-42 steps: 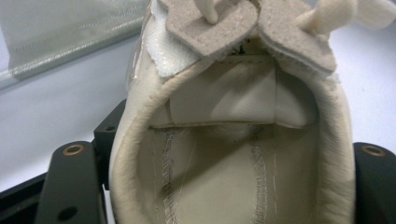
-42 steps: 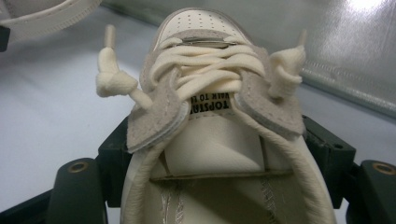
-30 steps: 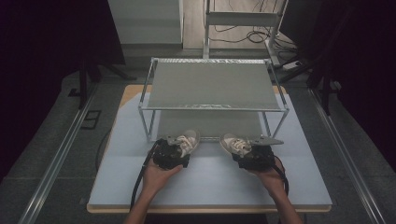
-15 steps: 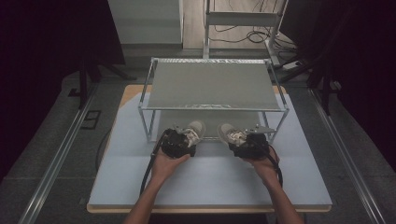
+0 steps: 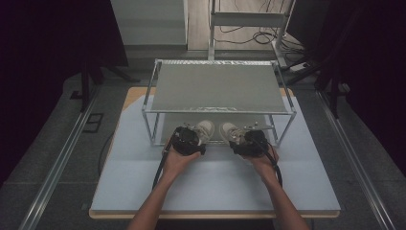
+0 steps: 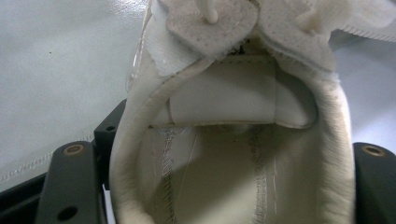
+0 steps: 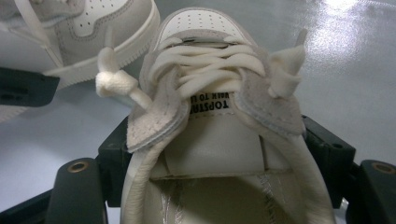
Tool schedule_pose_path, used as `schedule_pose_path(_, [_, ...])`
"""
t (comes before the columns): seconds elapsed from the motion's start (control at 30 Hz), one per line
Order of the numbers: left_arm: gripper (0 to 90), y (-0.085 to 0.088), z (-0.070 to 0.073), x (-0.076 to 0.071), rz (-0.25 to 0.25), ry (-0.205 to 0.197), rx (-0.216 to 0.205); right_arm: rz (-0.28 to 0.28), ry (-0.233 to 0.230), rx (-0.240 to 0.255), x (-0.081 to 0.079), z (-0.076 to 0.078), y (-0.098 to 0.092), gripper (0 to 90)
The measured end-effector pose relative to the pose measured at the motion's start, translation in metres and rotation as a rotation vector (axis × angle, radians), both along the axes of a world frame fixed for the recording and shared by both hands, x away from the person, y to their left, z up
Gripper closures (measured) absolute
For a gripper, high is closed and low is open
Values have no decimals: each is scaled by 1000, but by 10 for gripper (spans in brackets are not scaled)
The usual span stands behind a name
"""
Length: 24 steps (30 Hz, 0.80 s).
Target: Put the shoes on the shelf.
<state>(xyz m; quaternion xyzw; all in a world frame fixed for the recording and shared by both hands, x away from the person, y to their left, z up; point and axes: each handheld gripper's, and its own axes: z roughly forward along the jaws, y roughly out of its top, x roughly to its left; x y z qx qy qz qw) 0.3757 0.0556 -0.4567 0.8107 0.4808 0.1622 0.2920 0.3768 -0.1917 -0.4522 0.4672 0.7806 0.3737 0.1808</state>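
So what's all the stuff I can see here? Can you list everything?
shoes: two, cream-white with laces; left shoe and right shoe side by side at the rack's front edge, toes pointing under it
rack: one, grey shelf on a metal frame, at the back of the table
table: one, pale blue top
cables: a few, dark, on the floor behind
left gripper: black, jaws on either side of the left shoe's heel
right gripper: black, jaws on either side of the right shoe's heel

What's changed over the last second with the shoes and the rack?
Both grippers, left and right, carried their shoes forward and closer together, so the left shoe and right shoe now poke toes under the rack. Both grips held; the rack stayed put.
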Motion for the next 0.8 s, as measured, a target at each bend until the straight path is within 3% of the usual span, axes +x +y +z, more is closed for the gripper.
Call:
schedule_pose_path(0.53, [288,-11,-7,20,-2,19,30,-56,-1,-19,19,-11,13,270])
schedule_pose_path(0.63, [287,-14,-10,20,37,37,4,-65,4,-17,22,-14,14,270])
schedule_pose_path(0.8, [287,-15,-13,25,23,25,16,-83,5,-22,27,-18,18,269])
